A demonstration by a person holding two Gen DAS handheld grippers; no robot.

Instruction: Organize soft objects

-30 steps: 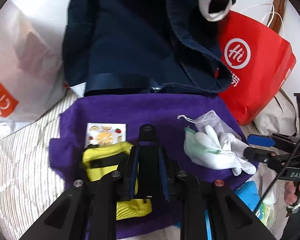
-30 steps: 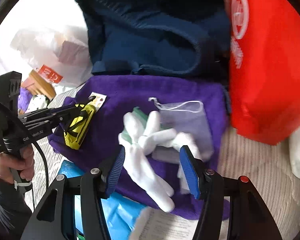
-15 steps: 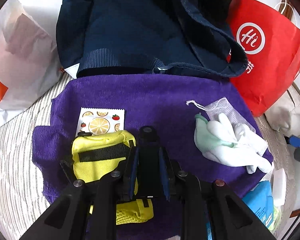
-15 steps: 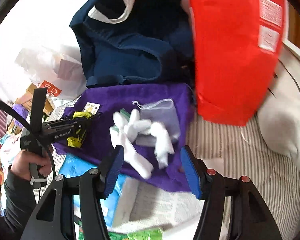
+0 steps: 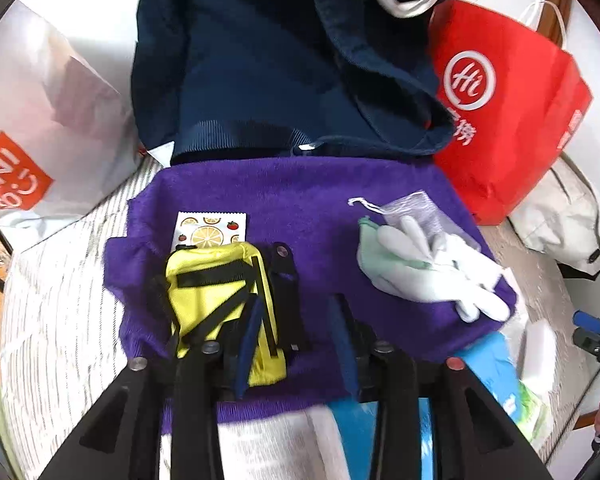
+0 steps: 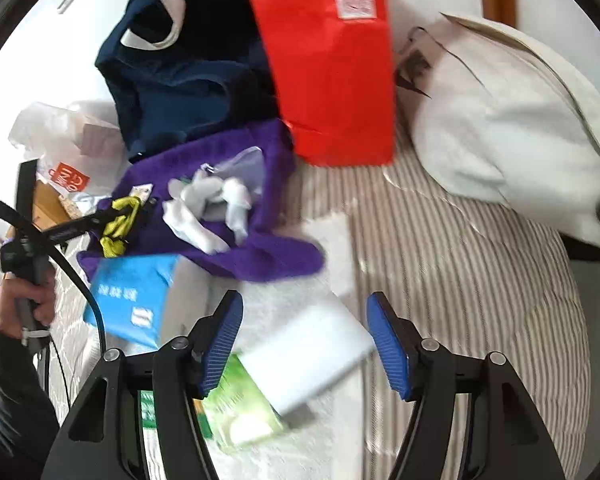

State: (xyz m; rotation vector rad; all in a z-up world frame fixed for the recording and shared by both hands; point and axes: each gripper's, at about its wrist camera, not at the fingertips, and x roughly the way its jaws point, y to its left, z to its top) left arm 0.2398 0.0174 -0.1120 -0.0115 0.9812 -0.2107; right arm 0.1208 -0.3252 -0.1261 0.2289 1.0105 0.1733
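A yellow pouch (image 5: 216, 296) with black straps lies on the purple towel (image 5: 300, 196), below a fruit-print packet (image 5: 212, 230). My left gripper (image 5: 296, 308) hangs over the pouch's right edge with its jaws opening. The pouch's black tab (image 5: 284, 292) lies loose between the fingers, and towel shows beside the right pad. White gloves (image 5: 428, 276) rest on a mesh drawstring bag (image 5: 416, 208) at the towel's right. My right gripper (image 6: 306, 320) is off the towel with nothing in it. Its jaws are opening above a white block (image 6: 308, 352). The gloves (image 6: 204, 208) lie far ahead-left.
A navy bag (image 5: 280, 60) and a red paper bag (image 5: 508, 120) stand behind the towel. A white plastic bag (image 5: 40, 120) is at the left and a cream bag (image 6: 500, 120) at the right. A blue tissue pack (image 6: 132, 296) and a green packet (image 6: 236, 404) lie on striped bedding (image 6: 460, 280).
The left jaws have parted and let go of the black tab. The right gripper has swung away from the gloves, rightward over the bedding and the white block.
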